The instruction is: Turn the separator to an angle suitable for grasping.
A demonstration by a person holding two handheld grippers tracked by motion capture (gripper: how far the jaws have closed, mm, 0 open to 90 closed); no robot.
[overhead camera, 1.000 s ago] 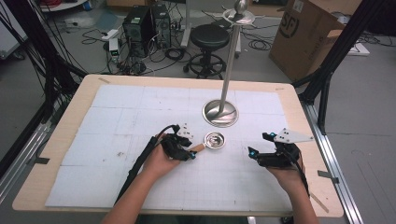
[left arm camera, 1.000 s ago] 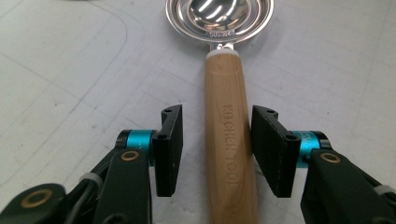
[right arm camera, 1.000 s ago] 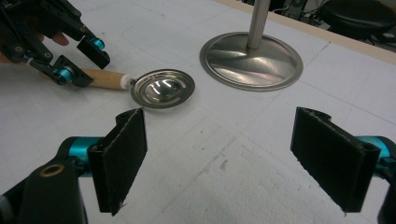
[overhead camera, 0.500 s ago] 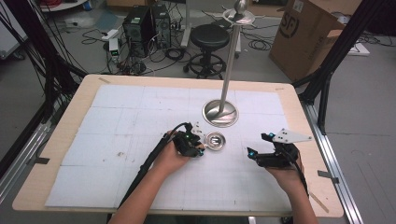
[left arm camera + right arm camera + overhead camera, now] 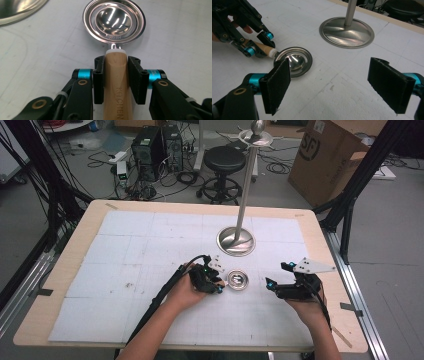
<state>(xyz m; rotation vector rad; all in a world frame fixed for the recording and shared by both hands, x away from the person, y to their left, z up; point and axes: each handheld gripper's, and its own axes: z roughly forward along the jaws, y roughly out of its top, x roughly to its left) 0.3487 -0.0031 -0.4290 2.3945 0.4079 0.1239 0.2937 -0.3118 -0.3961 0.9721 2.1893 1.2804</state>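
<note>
Steel stand (image 5: 236,240) on the white mat (image 5: 125,250); beyond, stool (image 5: 225,160), cardboard box (image 5: 325,155).

We see the high view evenly and fairly brightly lit from overhead; the white table mat (image 5: 150,245) reads pale without blowing out, and shadows under the hands are faint and soft; the picture is somewhat grainy and soft, with the room's far corners darker. In the left gripper view the steel bowl of the egg separator (image 5: 114,21) throws back bright streaks of ceiling light; its stamped lettering is sharp, while the nearest parts at the bottom edge go soft. In the right gripper view the stand base (image 5: 347,32) shows broad, milky glare; the near black pads (image 5: 275,85) are slightly blurred; the background stool at top right is out of focus.
</note>
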